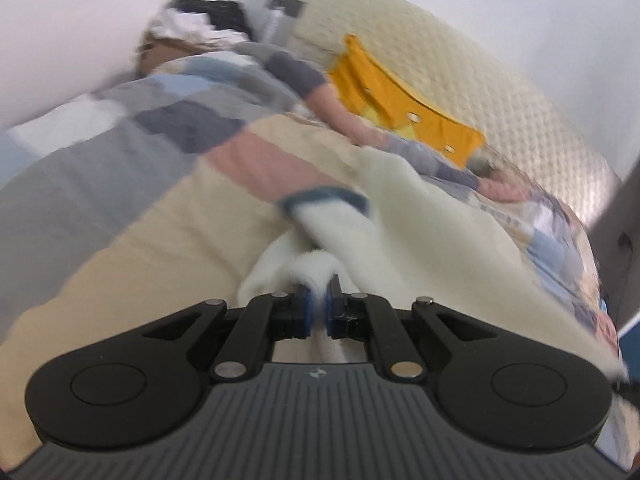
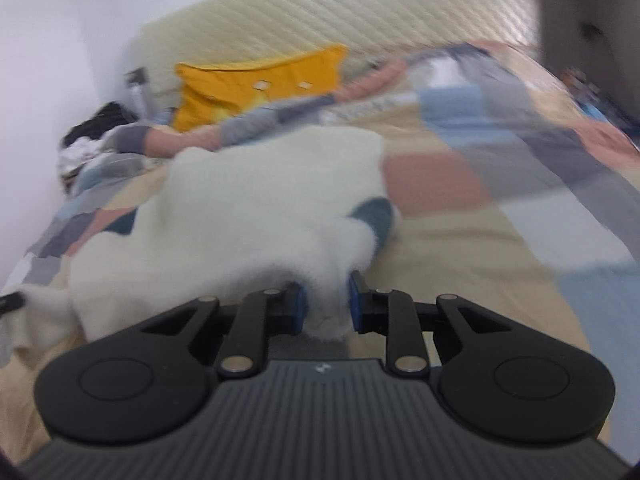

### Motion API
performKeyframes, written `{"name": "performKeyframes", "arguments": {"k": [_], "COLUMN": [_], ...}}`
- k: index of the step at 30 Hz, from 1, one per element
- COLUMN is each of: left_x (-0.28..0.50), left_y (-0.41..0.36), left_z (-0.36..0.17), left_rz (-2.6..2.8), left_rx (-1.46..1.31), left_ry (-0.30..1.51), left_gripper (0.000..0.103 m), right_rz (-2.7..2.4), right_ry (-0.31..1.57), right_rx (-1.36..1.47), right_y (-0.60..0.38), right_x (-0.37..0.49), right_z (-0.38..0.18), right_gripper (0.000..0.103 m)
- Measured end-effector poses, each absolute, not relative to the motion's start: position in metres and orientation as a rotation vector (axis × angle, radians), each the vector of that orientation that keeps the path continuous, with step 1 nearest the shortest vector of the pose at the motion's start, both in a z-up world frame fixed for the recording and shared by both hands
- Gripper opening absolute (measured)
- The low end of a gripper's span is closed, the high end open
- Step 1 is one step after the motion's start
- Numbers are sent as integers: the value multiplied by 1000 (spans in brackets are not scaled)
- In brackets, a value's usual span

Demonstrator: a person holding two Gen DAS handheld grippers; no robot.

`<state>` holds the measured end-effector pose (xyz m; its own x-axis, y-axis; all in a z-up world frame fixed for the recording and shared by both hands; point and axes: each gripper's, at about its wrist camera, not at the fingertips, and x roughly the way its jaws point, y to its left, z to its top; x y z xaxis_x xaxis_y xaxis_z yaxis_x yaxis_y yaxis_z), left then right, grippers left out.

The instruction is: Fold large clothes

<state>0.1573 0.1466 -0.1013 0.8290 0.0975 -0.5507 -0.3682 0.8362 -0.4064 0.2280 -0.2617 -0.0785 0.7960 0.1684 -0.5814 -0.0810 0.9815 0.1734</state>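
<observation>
A large cream fleece garment with grey-blue cuffs lies spread on a patchwork bedcover. In the left wrist view my left gripper is shut on a thin fold of the fleece, its blue pads pinching the cloth. Seen from the right wrist, the same fleece garment bunches up toward the camera, one grey cuff off to its right. My right gripper is shut on a thicker bunch of that fleece. Both views are blurred by motion.
The patchwork bedcover covers the bed. A yellow pillow rests against the cream quilted headboard. A heap of dark and white clothes lies in the far corner by the white wall. A dark doorway edge stands at right.
</observation>
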Motion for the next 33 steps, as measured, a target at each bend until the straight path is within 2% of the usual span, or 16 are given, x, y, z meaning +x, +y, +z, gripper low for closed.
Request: {"name": "performKeyframes", "arguments": {"k": [7,18,24,27,28,31,33], "left_x": [133,180,175,161,157,143,137], "left_y": [172,183,184,184,182,174,165], "left_z": [-112,-170,-162,-151,-147,-129,-118], "left_rz": [396,519,515,492,493,444,406], "left_rx": [-578,-546,-580,-636,-632,-610,-586], "left_ry": [576,745,722,676,659,598,564], "left_gripper": [8,10,14,34,48,52,55], "right_rz": [42,-44,-32,-27,-32,-42,-14], "right_ry": [794,891,905,890,884,886,897], "right_rx": [337,217,265,250,252,283,325], "right_y": [-275,-266,-272,-271,-271,-274,-278], "right_x": [210,234,234,224,221,216,212], "right_z": [-118,-170,-171,-163,-161,-156,-152], "right_gripper": [25,33,37,38,38,39,47]}}
